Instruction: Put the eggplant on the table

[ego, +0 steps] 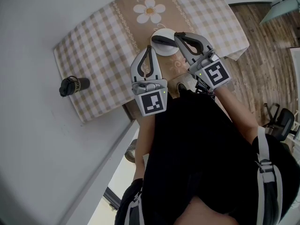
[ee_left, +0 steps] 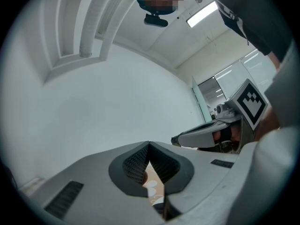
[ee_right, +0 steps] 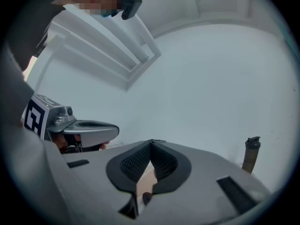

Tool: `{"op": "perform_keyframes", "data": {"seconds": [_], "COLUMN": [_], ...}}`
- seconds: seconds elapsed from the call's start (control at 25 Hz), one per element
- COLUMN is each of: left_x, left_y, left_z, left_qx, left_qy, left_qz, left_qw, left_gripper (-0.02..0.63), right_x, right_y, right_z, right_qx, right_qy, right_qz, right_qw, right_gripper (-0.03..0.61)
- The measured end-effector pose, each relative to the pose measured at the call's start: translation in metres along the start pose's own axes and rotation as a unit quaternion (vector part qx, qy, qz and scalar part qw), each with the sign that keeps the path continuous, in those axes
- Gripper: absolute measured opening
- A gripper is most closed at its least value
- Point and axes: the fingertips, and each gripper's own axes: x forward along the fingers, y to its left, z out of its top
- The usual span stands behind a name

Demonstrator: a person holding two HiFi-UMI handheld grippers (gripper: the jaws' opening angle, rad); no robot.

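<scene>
Left gripper (ego: 150, 48) and right gripper (ego: 178, 34) both pinched shut, nothing in them. Eggplant (ego: 162, 40) lies dark on the white plate (ego: 165, 51), beside my right tips. Likely glossy, slippery, light but firm; I'd take it mid-body

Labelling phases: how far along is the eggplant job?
Done: nothing visible. The eggplant lies on the plate, not on the table. In hand: nothing; the left hand-held gripper and the right hand-held gripper are both shut and empty, near the plate. Left: grasp the eggplant, lift it off, set it on the table.
</scene>
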Motion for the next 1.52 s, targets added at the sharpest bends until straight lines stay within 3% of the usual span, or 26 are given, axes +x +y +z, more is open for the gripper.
{"op": "perform_keyframes", "data": {"seconds": [1.52], "left_x": [0.004], "left_y": [0.001], "left_z": [-0.008], "left_qx": [0.004], "left_qy": [0.007], "left_qz": [0.001], "left_qw": [1.0], "left_gripper": [0.008], "right_x": [0.004], "right_y": [-0.002], "right_z": [-0.011], "right_qx": [-0.002], "right_qy": [0.016], "right_qz": [0.004], "right_qw": [1.0], "right_gripper": [0.002]}}
